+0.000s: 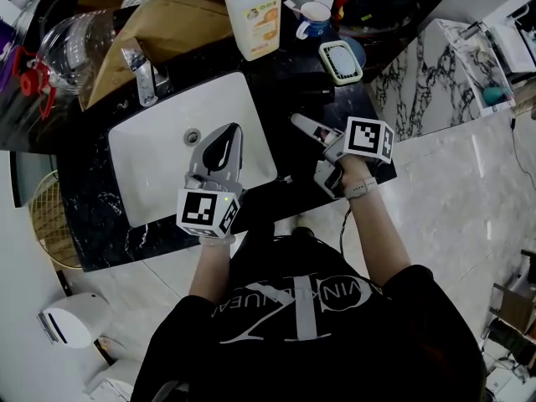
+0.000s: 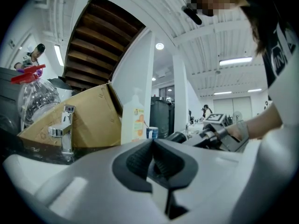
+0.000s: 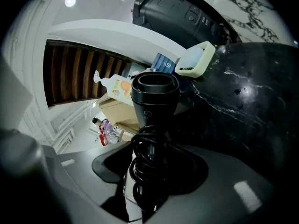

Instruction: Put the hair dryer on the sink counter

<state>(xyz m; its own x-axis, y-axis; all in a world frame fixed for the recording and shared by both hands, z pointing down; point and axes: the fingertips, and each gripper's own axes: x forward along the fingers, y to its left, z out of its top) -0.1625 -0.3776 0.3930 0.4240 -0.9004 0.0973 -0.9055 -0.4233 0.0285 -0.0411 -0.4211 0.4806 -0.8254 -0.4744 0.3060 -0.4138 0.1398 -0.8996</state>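
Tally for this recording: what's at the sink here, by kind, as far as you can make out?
soap bottle: 1
clear jug with red cap: 1
mug: 1
soap dish: 1
cardboard box: 1
faucet: 1
hair dryer: 1, held in the right hand-held gripper
Total: 7

I wear a black short-sleeved T-shirt [image 1: 377, 333] with white lettering, at 6 o'clock in the head view, and a pale wristband [image 1: 362, 188] on my right wrist. My left gripper [image 1: 230, 132] and right gripper [image 1: 301, 126] are grey shells with black ribbed pads [image 2: 140, 161], each bearing 1 black-and-white marker cube [image 1: 208, 210].
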